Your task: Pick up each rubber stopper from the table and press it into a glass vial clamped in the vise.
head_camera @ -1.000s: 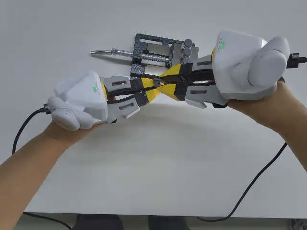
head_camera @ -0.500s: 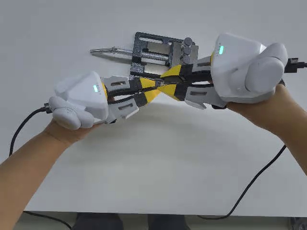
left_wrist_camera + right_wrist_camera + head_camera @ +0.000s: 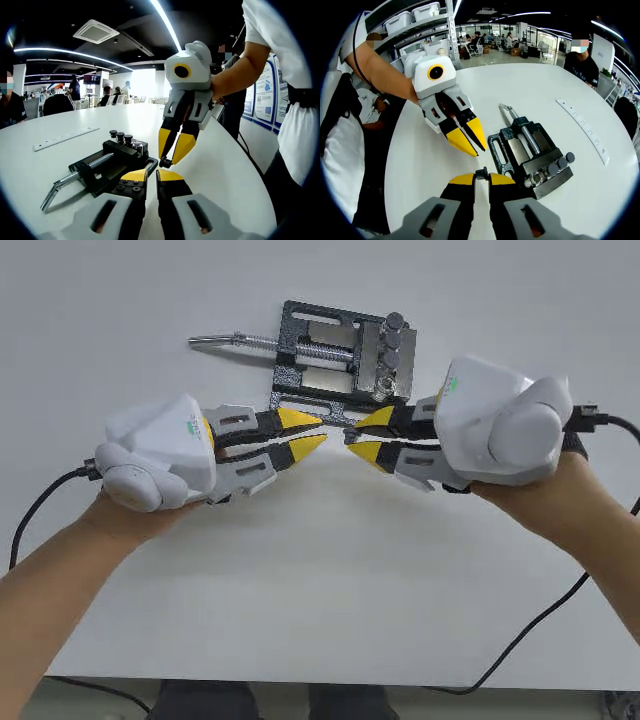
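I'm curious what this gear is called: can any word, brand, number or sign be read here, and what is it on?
No text reads clearly.
Green mark on the left white hand-held gripper: too small to read.
Matching green mark on the right white hand-held gripper: too small.
Long white ruler strip on the white table: markings too fine.
Blue-and-white wall posters: blurred.

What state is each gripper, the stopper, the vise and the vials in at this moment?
left gripper: fingers slightly apart, holding nothing.
right gripper: shut on the rubber stopper.
rubber stopper: pinched between the right gripper's fingertips, off the table.
vise: closed on a row of four vials.
glass vials: upright; three look stoppered.
end vial: looks unstoppered.
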### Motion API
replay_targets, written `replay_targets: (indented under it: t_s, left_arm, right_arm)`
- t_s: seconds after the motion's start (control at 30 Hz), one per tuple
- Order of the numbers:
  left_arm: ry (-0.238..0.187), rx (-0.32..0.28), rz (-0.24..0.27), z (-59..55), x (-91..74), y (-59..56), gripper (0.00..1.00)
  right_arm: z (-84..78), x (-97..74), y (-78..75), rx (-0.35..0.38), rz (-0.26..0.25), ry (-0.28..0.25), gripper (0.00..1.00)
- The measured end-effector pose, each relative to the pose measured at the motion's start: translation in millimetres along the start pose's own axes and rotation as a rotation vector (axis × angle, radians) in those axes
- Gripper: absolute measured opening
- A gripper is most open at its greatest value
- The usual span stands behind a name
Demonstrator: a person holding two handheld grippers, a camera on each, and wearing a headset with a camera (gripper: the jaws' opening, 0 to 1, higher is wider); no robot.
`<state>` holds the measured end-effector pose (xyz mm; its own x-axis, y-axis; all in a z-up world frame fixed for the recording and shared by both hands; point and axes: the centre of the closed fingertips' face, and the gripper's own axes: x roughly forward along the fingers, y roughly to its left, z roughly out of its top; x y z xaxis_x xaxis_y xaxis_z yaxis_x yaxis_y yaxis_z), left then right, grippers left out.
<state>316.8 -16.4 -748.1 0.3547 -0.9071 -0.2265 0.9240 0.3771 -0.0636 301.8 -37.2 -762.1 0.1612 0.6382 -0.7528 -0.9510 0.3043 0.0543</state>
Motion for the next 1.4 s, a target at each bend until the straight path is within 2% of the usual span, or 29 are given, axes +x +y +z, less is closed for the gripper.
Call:
replay_targets:
  t_s: [0.17, 0.27, 1.0, 1.4]
  left_arm:
    - [0.006, -0.007, -0.002, -3.9, -0.5, -1.6, 0.03]
    - [0.007, -0.009, -0.003, -4.5, -0.3, -2.6, 0.03]
    - [0.026, -0.015, -0.032, -9.9, 1.9, -7.4, 0.06]
    - [0.026, -0.013, -0.03, -10.4, 1.3, -7.7, 0.06]
  right_arm:
    - [-13.6, 7.2, 1.7, 0.027, -0.035, 0.029, 0.09]
    - [-17.0, 9.7, 1.7, 0.056, -0.049, 0.028, 0.09]
    - [-39.1, 10.6, -2.8, 0.132, -0.116, 0.067, 0.1]
    - [-44.9, 14.8, 1.0, 0.115, -0.117, 0.093, 0.1]
